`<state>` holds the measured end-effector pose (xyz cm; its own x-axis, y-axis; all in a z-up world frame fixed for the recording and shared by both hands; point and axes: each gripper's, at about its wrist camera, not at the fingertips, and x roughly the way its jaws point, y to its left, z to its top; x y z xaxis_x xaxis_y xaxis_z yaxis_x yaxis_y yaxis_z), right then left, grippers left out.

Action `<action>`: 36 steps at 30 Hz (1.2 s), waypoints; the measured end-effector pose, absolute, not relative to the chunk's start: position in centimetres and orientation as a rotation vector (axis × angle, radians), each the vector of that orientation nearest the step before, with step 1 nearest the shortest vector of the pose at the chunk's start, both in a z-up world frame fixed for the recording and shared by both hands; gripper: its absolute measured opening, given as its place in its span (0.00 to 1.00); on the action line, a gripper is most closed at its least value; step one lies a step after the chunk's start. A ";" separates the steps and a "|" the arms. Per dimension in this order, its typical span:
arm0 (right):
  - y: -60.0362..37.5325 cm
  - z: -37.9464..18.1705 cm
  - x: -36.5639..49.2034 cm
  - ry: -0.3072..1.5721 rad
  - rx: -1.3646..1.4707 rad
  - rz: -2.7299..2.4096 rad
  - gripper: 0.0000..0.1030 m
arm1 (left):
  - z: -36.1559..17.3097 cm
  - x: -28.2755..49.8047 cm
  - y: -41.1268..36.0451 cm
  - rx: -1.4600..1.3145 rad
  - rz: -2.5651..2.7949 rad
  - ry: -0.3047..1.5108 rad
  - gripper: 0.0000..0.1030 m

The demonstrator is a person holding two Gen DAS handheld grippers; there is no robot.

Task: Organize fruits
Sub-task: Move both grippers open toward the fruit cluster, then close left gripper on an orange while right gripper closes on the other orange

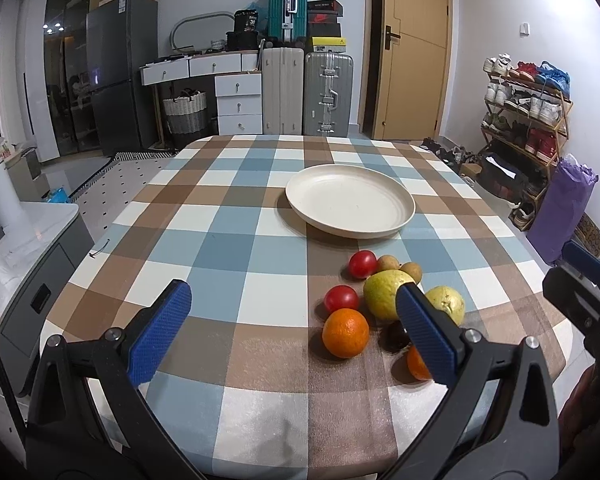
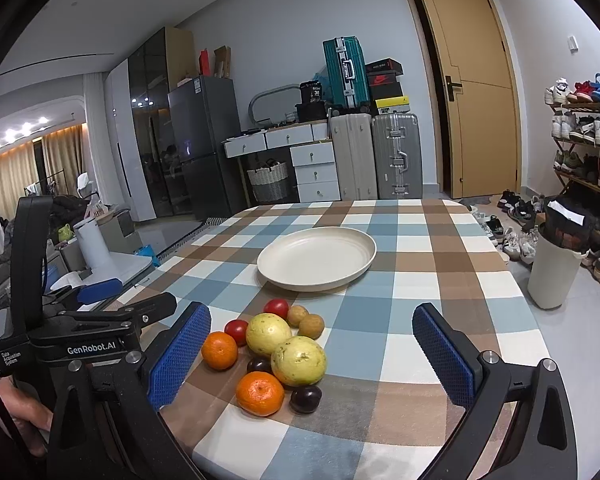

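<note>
Nothing has been sorted yet, judging by the cream plate (image 2: 317, 258), which sits bare on the checked tablecloth (image 2: 440, 292). All the fruit lies in one tight cluster just short of the plate: two oranges (image 2: 259, 393), two tomatoes (image 2: 276, 307), two yellow-green guavas (image 2: 299, 360), two dark plums (image 2: 306, 398) and two small brown fruits (image 2: 311, 325). The left gripper (image 1: 294, 330) and right gripper (image 2: 312, 354) both hover near the cluster, jaws spread wide, holding nothing. Every piece remains to be moved.
</note>
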<state>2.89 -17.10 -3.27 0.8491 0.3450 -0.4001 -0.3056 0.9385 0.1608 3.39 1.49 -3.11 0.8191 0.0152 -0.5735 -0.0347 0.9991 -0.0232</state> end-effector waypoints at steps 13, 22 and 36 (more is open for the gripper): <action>-16.4 -4.1 3.7 0.444 0.047 0.325 1.00 | -4.7 5.2 1.4 -0.027 0.010 0.656 0.99; -16.5 -4.8 4.4 0.463 0.054 0.329 1.00 | -6.3 6.2 1.7 -0.033 0.005 0.699 0.99; -16.4 -5.9 5.7 0.499 0.057 0.333 1.00 | -9.6 8.3 2.0 -0.070 -0.043 0.789 0.97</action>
<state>5.65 -16.38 -5.94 0.8254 0.3265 -0.4606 -0.2992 0.9448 0.1337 8.26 2.00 -9.57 0.7036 -0.0652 -0.7076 0.0129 0.9968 -0.0791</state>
